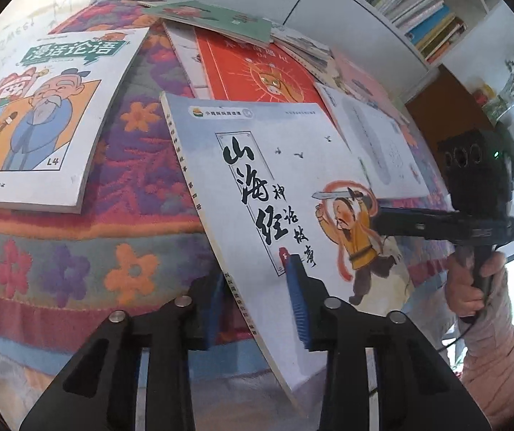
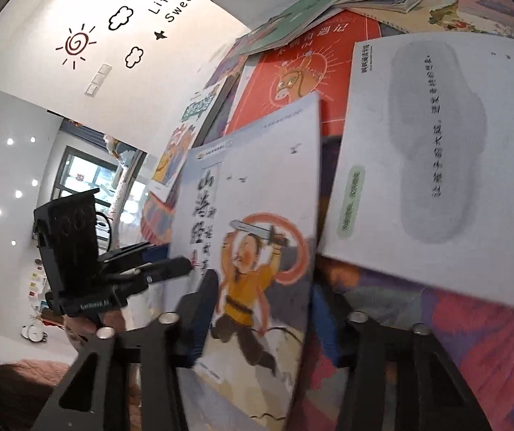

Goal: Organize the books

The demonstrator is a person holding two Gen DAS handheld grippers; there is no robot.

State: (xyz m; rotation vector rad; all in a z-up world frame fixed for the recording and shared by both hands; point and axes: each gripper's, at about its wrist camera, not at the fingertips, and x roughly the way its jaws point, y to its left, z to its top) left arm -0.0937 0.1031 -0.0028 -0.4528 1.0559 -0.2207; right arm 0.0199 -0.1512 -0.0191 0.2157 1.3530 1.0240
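Note:
A thin white picture book with black calligraphy and a sword-waving man in yellow (image 1: 275, 186) is held tilted above the flowered rug. My left gripper (image 1: 257, 301) is shut on its lower spine edge, blue pads either side. My right gripper (image 2: 257, 309) is shut on its opposite edge; the book fills the middle of the right wrist view (image 2: 253, 237). The right gripper shows in the left wrist view (image 1: 393, 217), and the left gripper in the right wrist view (image 2: 181, 264). Both hold the same book.
Several books lie scattered on the rug (image 1: 120, 194): a cartoon sage book (image 1: 37, 115) at left, a red book (image 1: 257, 72), a green one (image 1: 214, 18), a white grey-blotched one (image 2: 433, 158). A filled bookshelf (image 1: 411, 3) stands behind. A white wall with decals (image 2: 113, 28) is at left.

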